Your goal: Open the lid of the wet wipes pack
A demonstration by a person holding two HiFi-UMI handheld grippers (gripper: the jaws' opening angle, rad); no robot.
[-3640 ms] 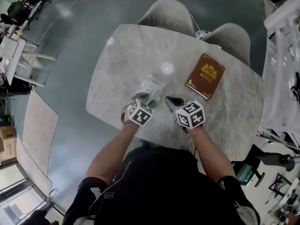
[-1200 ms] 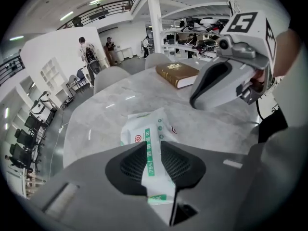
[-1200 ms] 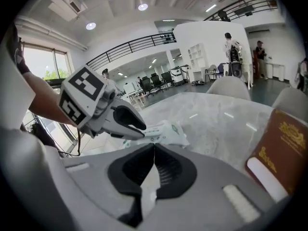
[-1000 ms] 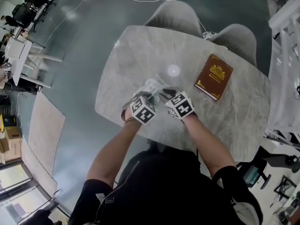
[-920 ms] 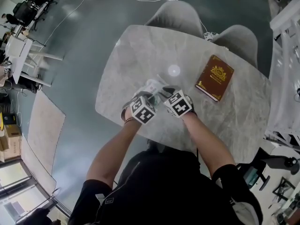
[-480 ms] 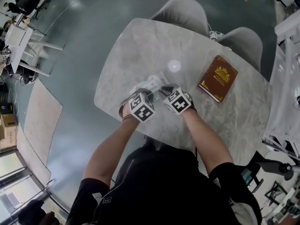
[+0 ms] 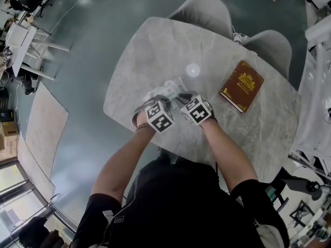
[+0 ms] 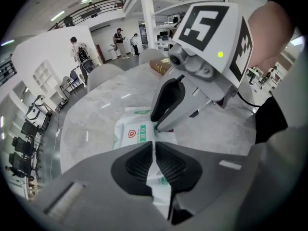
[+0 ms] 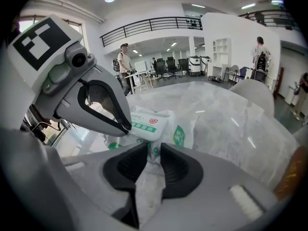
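The wet wipes pack is white film with green print and lies on the marble table. Its white lid carries a red shield mark. My left gripper is shut on the pack's near edge, with film pinched between the pads. My right gripper comes in from the other side, its tips at the lid's edge. Its jaws have just been closing, a gap still shows, and the pack's film lies in that gap. In the head view both grippers, left and right, meet over the pack.
A brown book with a gold emblem lies on the table's right side. Two grey chairs stand at the far edge. The table's near edge runs just below my hands.
My right gripper, earlier apart to the right of the pack, has come left and down onto it beside the left gripper. The left gripper has kept its hold on the pack.
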